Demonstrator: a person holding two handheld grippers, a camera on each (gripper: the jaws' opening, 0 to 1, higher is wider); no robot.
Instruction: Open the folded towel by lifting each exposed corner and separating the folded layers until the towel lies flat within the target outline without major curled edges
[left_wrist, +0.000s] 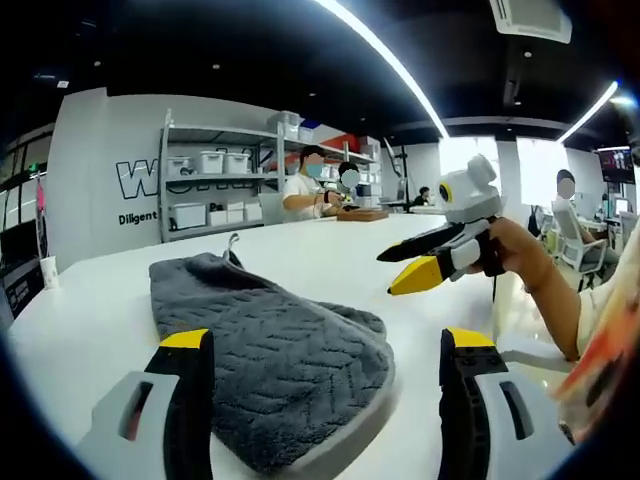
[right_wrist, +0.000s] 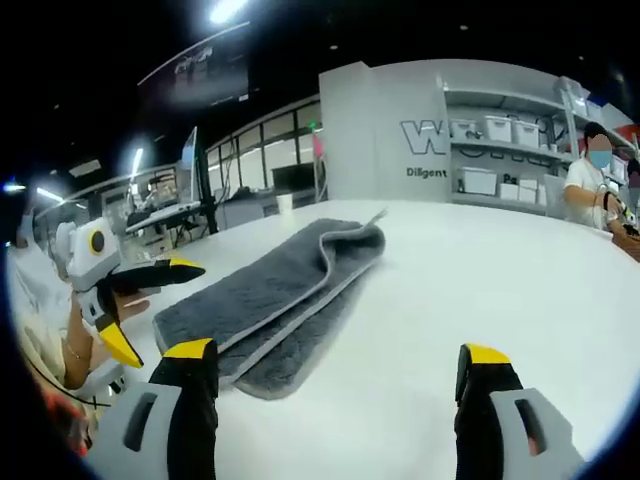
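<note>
Two grippers stand wide and empty, apparently poised before the first lift. Left gripper (left_wrist: 325, 375) hovers with the folded towel (left_wrist: 270, 350) just ahead, overlapping its left jaw; right gripper (right_wrist: 335, 385) has the towel ahead-left on the table (right_wrist: 480, 280).

Looks like a big office or lab workroom. Long white table (left_wrist: 330, 250) in the middle. Far back, metal shelves (left_wrist: 215, 180) w/ white boxes (left_wrist: 210, 161) by a wall w/ big letters (right_wrist: 425, 137). Long strip lights (left_wrist: 385, 60) on a dark ceiling. People (left_wrist: 305, 185) sit at far desks.
</note>
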